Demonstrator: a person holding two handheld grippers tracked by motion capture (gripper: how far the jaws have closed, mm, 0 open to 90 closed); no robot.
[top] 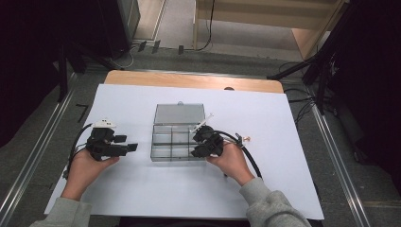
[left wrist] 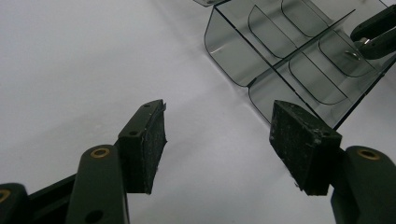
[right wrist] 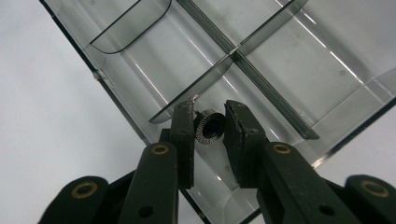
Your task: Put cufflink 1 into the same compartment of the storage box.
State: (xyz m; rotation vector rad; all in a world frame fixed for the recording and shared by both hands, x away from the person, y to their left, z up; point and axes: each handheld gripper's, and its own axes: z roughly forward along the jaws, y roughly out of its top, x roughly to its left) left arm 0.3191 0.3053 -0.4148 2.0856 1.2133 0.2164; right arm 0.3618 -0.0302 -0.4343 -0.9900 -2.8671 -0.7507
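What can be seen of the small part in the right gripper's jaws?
The small part is a dark, round piece with a knurled rim and a hollow or recessed face, metallic by its look; what it is exactly cannot be told. The right gripper pinches it between both jaws, its face turned toward the camera. It hangs over the clear compartment box, above a compartment near the box's edge, apparently clear of the floor and dividers.

Glossy clear-plastic box (knurled metal knob)
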